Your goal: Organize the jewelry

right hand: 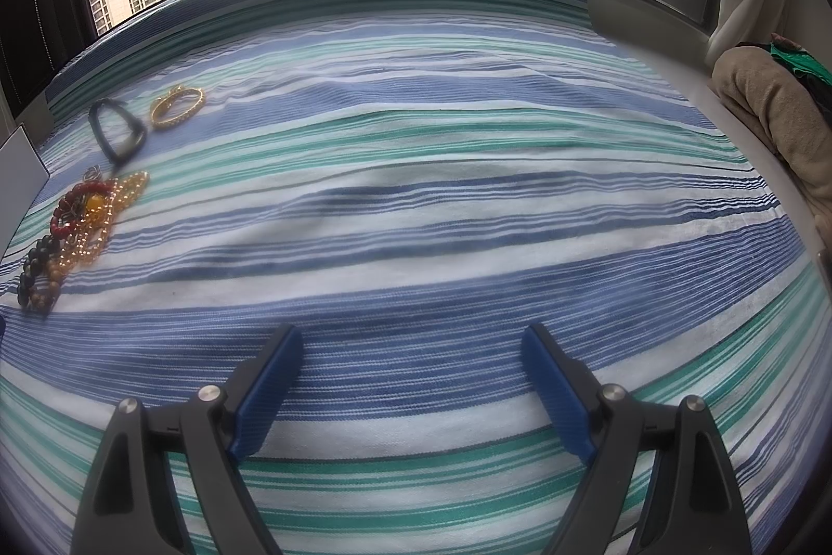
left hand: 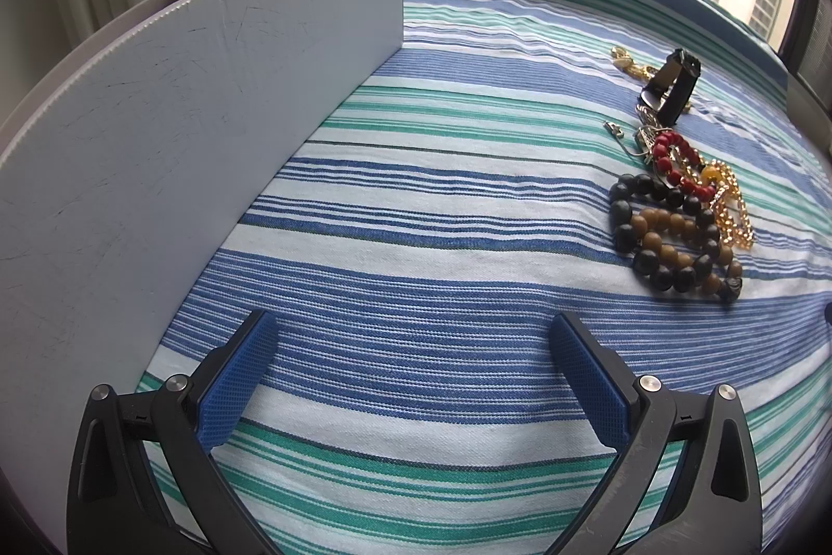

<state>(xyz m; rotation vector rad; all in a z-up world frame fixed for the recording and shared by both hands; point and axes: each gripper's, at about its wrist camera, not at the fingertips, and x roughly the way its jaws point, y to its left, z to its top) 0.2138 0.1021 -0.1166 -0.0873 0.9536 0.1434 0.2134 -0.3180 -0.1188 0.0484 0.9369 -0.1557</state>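
A pile of jewelry lies on the striped cloth: black and brown bead bracelets [left hand: 671, 237], a red bead bracelet [left hand: 676, 165], a gold chain [left hand: 730, 206], a black watch [left hand: 671, 84] and a gold bracelet [left hand: 626, 61]. A white box [left hand: 182, 113] stands at the left. My left gripper [left hand: 413, 336] is open and empty, low over the cloth beside the box, the pile ahead to its right. In the right wrist view the pile [right hand: 73, 222], watch [right hand: 117, 133] and gold bracelet [right hand: 177, 107] lie far left. My right gripper [right hand: 413, 347] is open and empty.
The blue, green and white striped cloth [right hand: 442, 201] covers the whole surface by a window. A folded beige blanket [right hand: 775, 123] lies at the right edge, beyond the cloth. A grey ledge [right hand: 650, 29] runs along the back right.
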